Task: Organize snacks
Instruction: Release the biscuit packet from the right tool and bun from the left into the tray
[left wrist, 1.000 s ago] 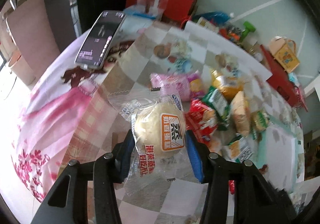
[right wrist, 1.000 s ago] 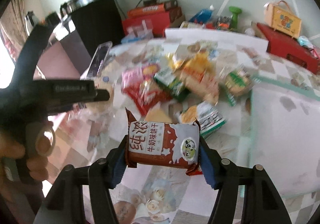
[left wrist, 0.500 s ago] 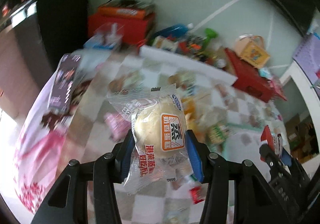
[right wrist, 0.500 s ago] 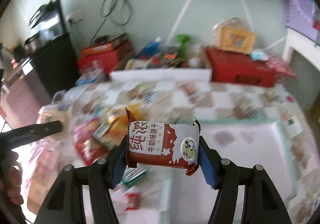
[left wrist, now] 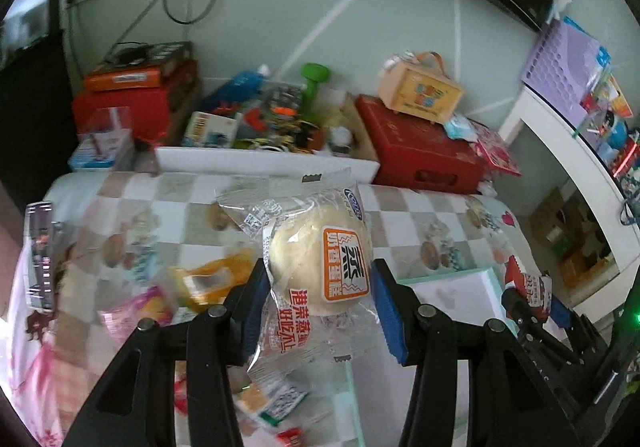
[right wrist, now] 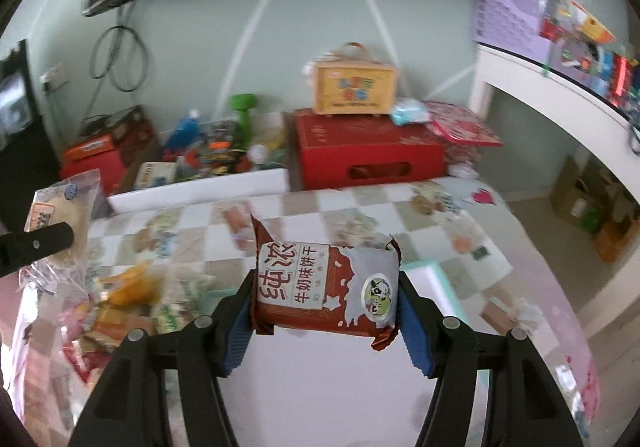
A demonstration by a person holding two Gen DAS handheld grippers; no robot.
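Observation:
My left gripper is shut on a pale round cake in a clear wrapper with an orange label, held above the checked tablecloth. My right gripper is shut on a brown and white milk biscuit pack, held across the blue pads. Both hang over a white tray with a mint rim on the table. In the left wrist view the right gripper with its pack shows at the right edge. The left gripper's finger and the cake show at the left of the right wrist view.
A heap of loose snack packs lies on the table's left side. A phone lies at the left edge. Behind the table stand a long white tray of clutter, red boxes and a yellow carton. A white shelf stands at right.
Both grippers have risen and swung right, away from the snack heap toward the white tray, each keeping its snack. The phone has slid to the left edge of view.

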